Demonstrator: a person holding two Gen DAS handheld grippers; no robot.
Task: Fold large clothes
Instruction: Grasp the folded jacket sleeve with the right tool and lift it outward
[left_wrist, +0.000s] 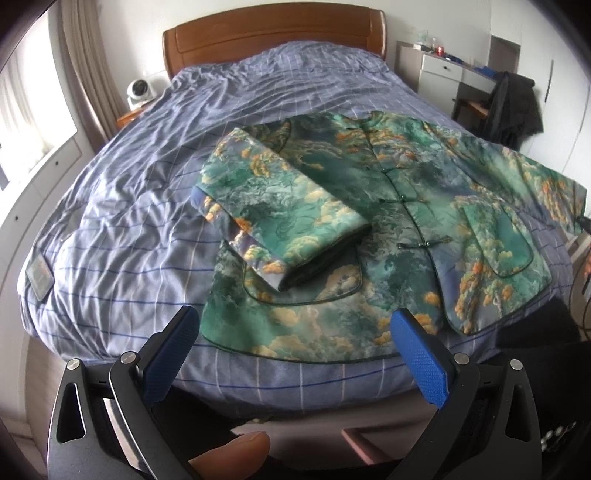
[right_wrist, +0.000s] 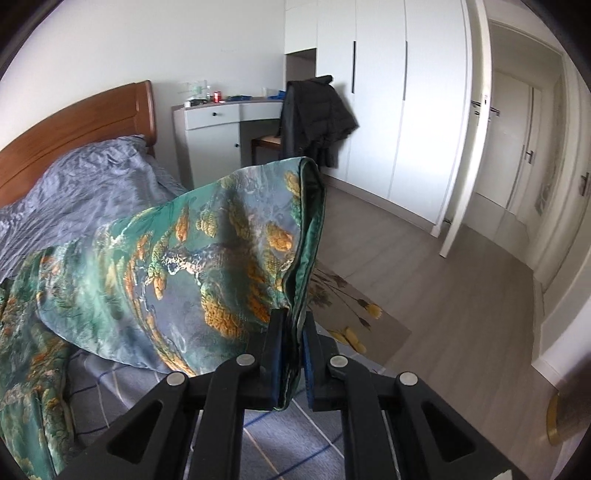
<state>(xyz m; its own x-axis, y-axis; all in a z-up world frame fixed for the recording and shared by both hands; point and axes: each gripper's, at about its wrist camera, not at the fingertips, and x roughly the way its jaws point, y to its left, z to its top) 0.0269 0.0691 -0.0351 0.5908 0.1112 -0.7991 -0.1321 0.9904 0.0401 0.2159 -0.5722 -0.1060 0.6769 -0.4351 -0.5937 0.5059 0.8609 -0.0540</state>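
Note:
A green padded jacket with orange and blue print lies face up on the bed, buttons closed. Its left sleeve is folded in across the front. My left gripper is open and empty, just off the bed's near edge, in front of the jacket's hem. My right gripper is shut on the cuff of the right sleeve and holds it lifted above the bed's right side.
The wooden headboard is at the far end. A white desk and a chair with a black coat stand right of the bed. A floor mat lies beside it. White wardrobes line the wall.

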